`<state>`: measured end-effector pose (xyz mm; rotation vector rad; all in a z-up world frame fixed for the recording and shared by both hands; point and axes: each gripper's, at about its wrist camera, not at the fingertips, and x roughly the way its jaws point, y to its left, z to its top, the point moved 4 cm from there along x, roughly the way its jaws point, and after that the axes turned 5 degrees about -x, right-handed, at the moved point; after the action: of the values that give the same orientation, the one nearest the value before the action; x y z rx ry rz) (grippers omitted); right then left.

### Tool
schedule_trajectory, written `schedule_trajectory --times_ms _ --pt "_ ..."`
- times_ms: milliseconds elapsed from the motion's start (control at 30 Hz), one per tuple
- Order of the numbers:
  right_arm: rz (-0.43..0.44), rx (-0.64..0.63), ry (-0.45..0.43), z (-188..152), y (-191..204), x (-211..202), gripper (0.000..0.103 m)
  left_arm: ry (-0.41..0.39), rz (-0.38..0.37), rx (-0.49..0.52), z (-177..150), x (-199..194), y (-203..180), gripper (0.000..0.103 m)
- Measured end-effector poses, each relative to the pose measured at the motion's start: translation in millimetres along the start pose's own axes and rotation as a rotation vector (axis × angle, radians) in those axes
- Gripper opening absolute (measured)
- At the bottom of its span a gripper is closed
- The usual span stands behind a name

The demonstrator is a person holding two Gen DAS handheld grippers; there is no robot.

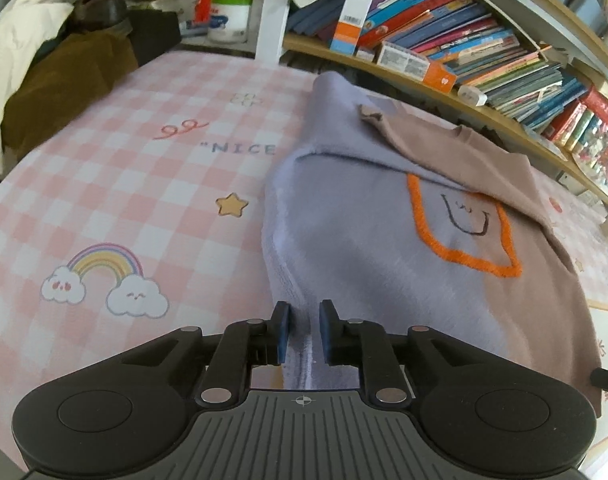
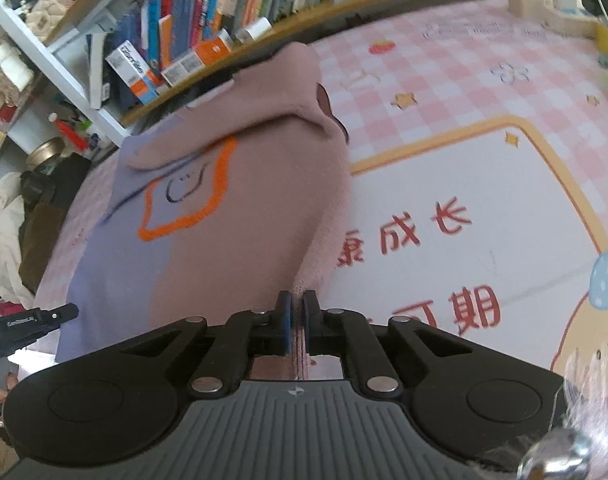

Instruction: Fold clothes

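A two-tone sweater, lilac on one half and tan-pink on the other, with an orange outlined smiley patch (image 1: 459, 224), lies on the pink checked cover (image 1: 144, 184). Both sleeves are folded in over the chest. My left gripper (image 1: 304, 330) is shut on the lilac hem edge (image 1: 300, 312). My right gripper (image 2: 296, 322) is shut on the tan-pink hem edge (image 2: 304, 280). The sweater (image 2: 208, 240) stretches away from both grippers toward the bookshelf. The left gripper's tip (image 2: 44, 318) shows at the left of the right wrist view.
A bookshelf (image 1: 463, 52) full of books runs along the far edge. A pile of cream and brown clothes (image 1: 44, 64) sits at the far left. The cover carries a yellow-framed panel with red characters (image 2: 443, 232). A white shelf post (image 1: 274, 8) stands behind.
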<state>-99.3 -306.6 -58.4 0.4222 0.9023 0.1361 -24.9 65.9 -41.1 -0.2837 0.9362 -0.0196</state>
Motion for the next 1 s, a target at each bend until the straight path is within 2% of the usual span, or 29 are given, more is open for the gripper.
schedule_trajectory --times_ms 33,167,300,367,433,467,500,533,633,733,933,1000 --pt "-0.001 0.007 0.004 -1 -2 1 0.011 0.004 0.001 -0.004 -1 0 2 0.021" --pt "-0.004 0.023 0.014 -4 -5 3 0.015 0.031 0.006 -0.026 -7 3 8 0.039" --pt "0.001 0.021 0.014 -4 -4 4 0.017 0.049 -0.001 -0.035 -11 4 9 0.050" --pt "0.001 0.021 0.014 -4 -3 4 0.018 0.048 -0.010 -0.033 -11 4 8 0.050" --pt "0.000 0.020 0.013 -4 -2 5 0.018 0.040 -0.020 -0.029 -12 3 5 0.043" --pt "-0.001 0.016 0.011 -4 -1 4 0.016 0.032 -0.021 -0.025 -12 2 3 0.029" --pt "-0.001 0.010 0.005 -3 1 3 0.007 0.025 -0.022 -0.020 -12 1 2 0.018" --pt "0.005 0.002 -0.004 -2 4 1 0.006 0.011 -0.030 -0.004 -11 -2 -2 0.016" --pt "0.050 -0.030 -0.052 2 15 -7 0.006 -0.015 -0.055 0.044 -8 -10 -11 0.016" --pt "0.035 -0.065 -0.048 3 20 -7 0.006 0.000 -0.053 0.051 -8 -8 -11 0.017" --pt "0.006 -0.006 0.010 -4 4 1 0.012 0.066 -0.055 0.005 -15 -3 3 0.030" --pt "0.001 0.005 0.019 -6 2 3 0.013 0.086 -0.077 -0.016 -18 -1 6 0.038"
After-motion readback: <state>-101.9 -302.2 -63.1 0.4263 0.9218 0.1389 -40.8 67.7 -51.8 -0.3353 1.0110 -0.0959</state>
